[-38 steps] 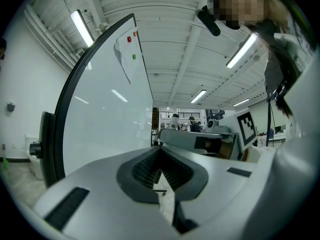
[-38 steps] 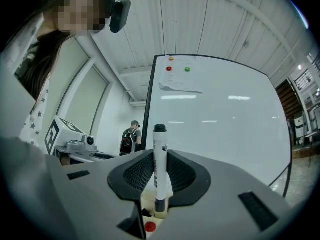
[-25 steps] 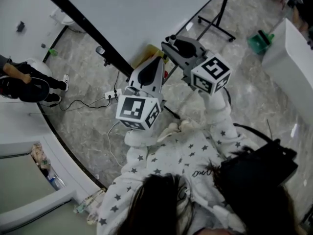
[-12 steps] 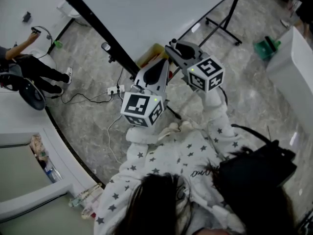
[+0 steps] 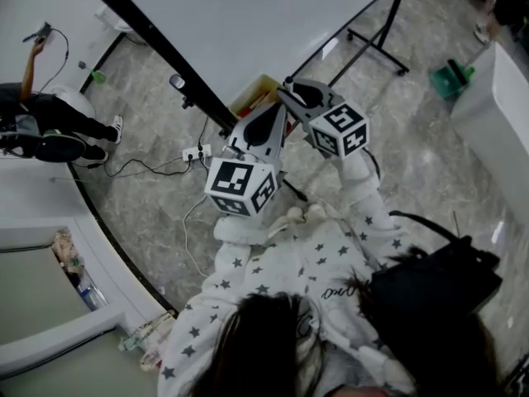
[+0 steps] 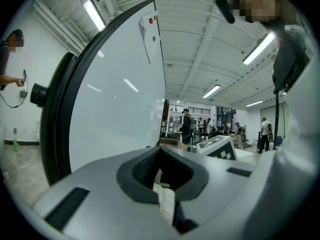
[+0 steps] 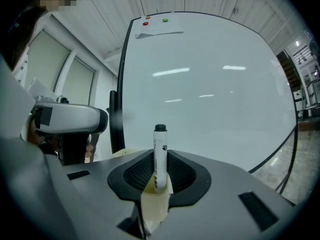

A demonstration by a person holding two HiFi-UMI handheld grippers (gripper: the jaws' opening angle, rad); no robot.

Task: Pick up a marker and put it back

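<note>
My right gripper [image 7: 159, 184] is shut on a white marker [image 7: 160, 156] with a black cap, which stands upright between the pads and points at the whiteboard [image 7: 210, 94]. In the head view the right gripper [image 5: 291, 91] is raised close to the whiteboard's lower edge [image 5: 248, 23]. Just left of it and a little lower is my left gripper [image 5: 269, 116], its jaws together with nothing between them. In the left gripper view the left gripper [image 6: 162, 173] also faces the whiteboard [image 6: 115, 99]. The marker is too small to make out in the head view.
A yellow box [image 5: 254, 92] sits under the board beside its black frame. A power strip [image 5: 196, 151] and cables lie on the marble floor. A person [image 5: 41, 131] stands at the far left. A green object [image 5: 450, 77] and a white counter [image 5: 496, 98] are at right.
The right gripper has drifted slightly left and down with the marker still in it. The left gripper has hardly moved. The person at left has raised an arm.
</note>
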